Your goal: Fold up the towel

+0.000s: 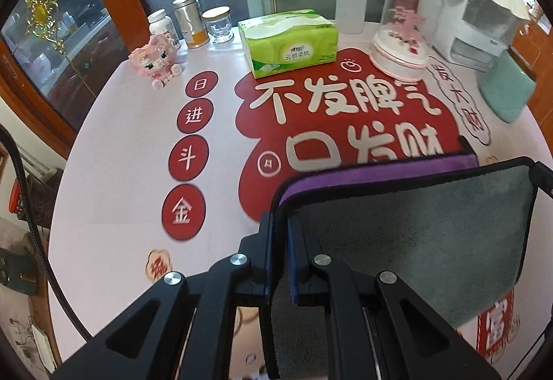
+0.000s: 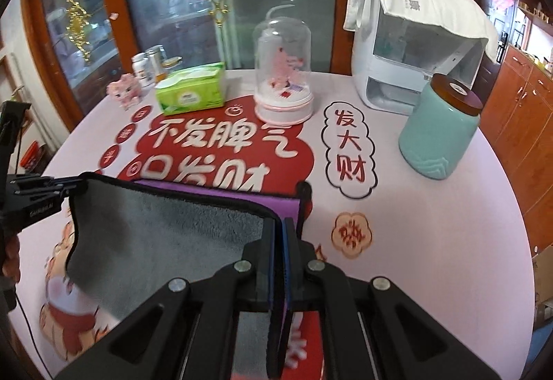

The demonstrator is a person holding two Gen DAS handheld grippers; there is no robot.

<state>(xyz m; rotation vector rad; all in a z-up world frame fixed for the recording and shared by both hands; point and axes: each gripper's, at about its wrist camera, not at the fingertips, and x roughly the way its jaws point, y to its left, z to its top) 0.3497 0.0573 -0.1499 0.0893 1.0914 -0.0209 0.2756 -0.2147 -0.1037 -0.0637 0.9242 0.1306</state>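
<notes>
Holding one near corner each, the left tongs (image 1: 279, 231) and right tongs (image 2: 279, 234) are pinching the towel (image 1: 414, 234) tight above the tabletop (image 1: 121, 145), and should be carrying both corners level onto the far purple edge.

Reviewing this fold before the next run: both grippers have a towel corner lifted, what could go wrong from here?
1. The left gripper and right gripper pinch only the towel edge; either corner could slip out mid-fold.
2. The far purple edge lies loose on the table, so carrying the gray flap forward may drag it and skew the fold.
3. The tissue pack and glass dome stand just beyond; overshooting could bump them.
</notes>
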